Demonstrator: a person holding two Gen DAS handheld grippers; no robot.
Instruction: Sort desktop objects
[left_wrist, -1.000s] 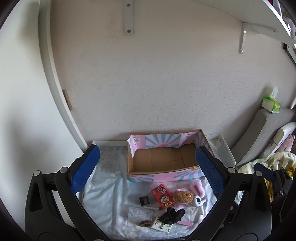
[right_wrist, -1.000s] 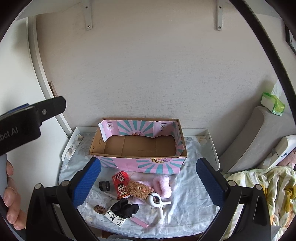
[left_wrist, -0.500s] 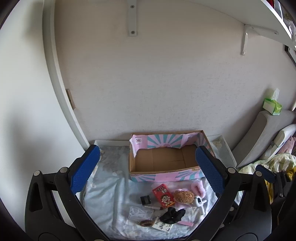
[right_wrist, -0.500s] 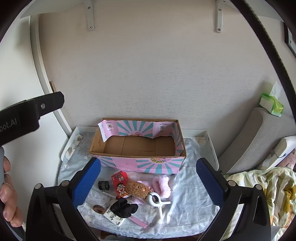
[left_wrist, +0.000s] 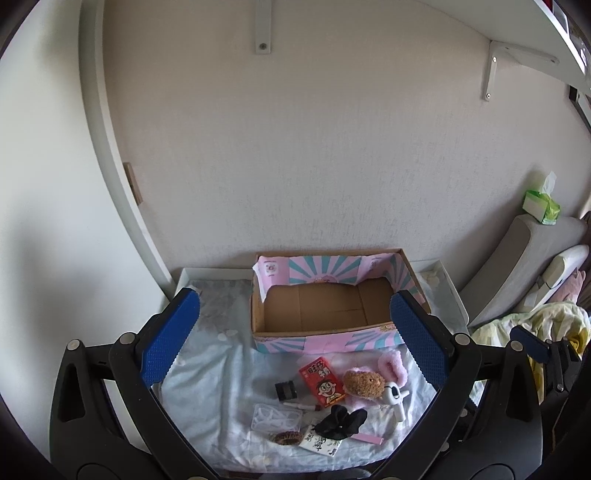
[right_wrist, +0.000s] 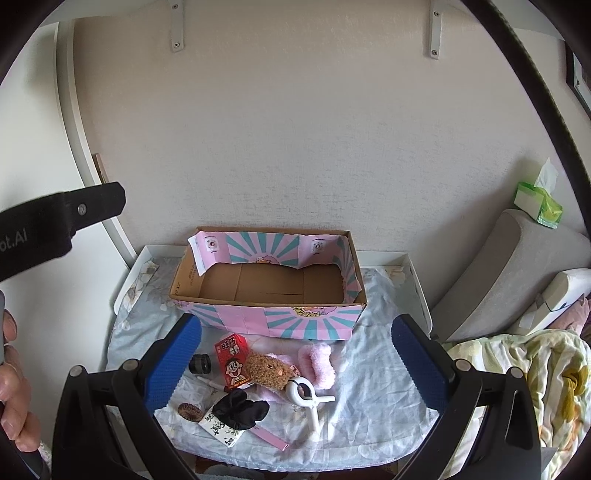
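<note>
Bedroom corner with a cloth-covered table (right_wrist: 369, 424) against a pale wall. Nearest, both tools raised well above the surface: left gripper (left_wrist: 295, 343) spread wide and holding nothing, right gripper (right_wrist: 295, 358) likewise wide and bare. Below them, all loose on the cloth at the near edge: brown hair tie (right_wrist: 189, 411), printed packet (right_wrist: 221, 430) under a black scrunchie (right_wrist: 240, 406), pink strip (right_wrist: 271, 437), white clip (right_wrist: 308, 395), clear plastic tray (left_wrist: 275, 415). Slightly farther: small black cap (right_wrist: 200, 363), red milk carton (right_wrist: 232, 360), brown plush (right_wrist: 267, 371) touching pink fluffy pieces (right_wrist: 317, 363). Beyond, pink-and-teal cardboard box (right_wrist: 266, 317) by the wall, bare brown floor showing, nothing inside. Judged from this: sorting not yet begun, every item left to move, presumably into the box. Farthest right, green tissue pack (right_wrist: 539, 205) on a grey cushion (right_wrist: 509, 266).
</note>
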